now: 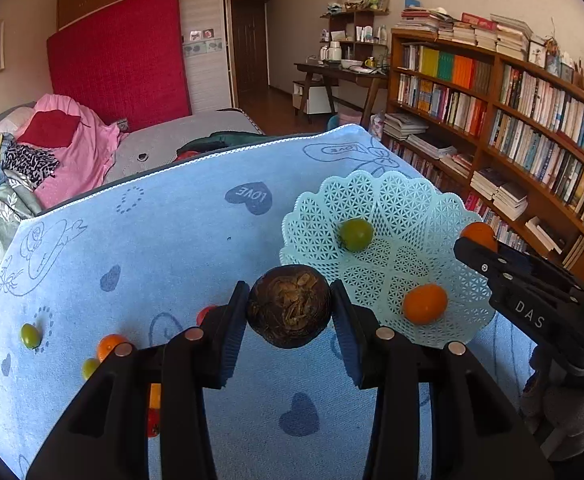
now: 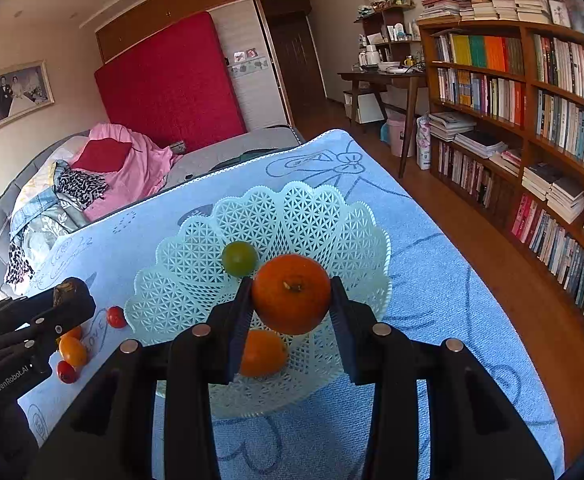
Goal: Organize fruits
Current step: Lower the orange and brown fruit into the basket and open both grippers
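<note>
Nearest, left gripper clamped across the middle of a dark brown, wrinkled round fruit, held above the light-blue printed towel surface just beside the pale mint lattice plastic basket. Right gripper pinching a glossy orange citrus fruit over that basket. Probably light and firm, the skins smooth enough to slip, so best gripped at the widest girth, gently. Beyond, resting in the basket: a small green round fruit and an orange oval fruit.
</note>
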